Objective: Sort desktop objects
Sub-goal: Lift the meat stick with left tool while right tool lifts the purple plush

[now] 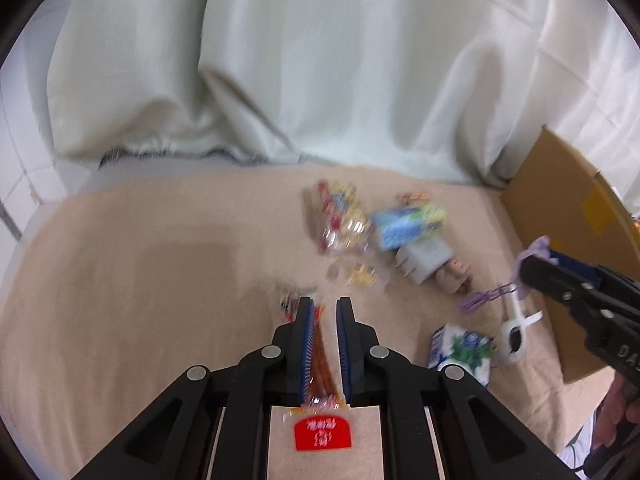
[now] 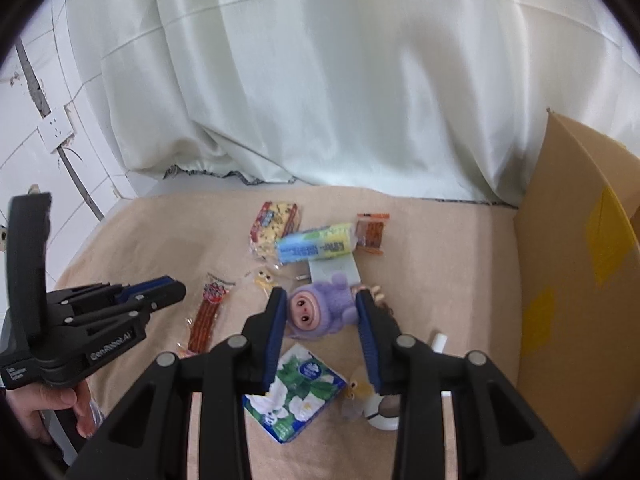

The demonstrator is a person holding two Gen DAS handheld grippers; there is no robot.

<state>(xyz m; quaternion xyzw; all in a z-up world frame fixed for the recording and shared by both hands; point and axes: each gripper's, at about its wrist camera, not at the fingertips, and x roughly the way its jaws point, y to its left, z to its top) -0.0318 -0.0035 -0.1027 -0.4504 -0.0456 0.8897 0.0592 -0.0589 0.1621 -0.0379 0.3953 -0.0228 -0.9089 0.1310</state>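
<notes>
The right gripper (image 2: 320, 316) has its pads pressed on a purple plush pig toy (image 2: 316, 312), held above the tan tablecloth (image 2: 140, 240); the left gripper (image 1: 323, 344) is fully closed, and a long red-orange snack packet (image 1: 320, 364) lies along its jaws in its own view, though the right wrist view shows that packet (image 2: 206, 316) flat on the cloth beside it, so I cannot tell whether it is held. Likely risks: the soft plush could slip or swing on its cord (image 1: 490, 294) and snag neighbours such as the white tissue pack (image 2: 294, 392); a thin wrapper could slide out of closed jaws. A cardboard box (image 2: 580, 280) stands open at the right edge, probably the destination; pale curtains (image 2: 320, 80) hang behind, and a tiled wall with a socket (image 2: 54, 134) shows at left.
</notes>
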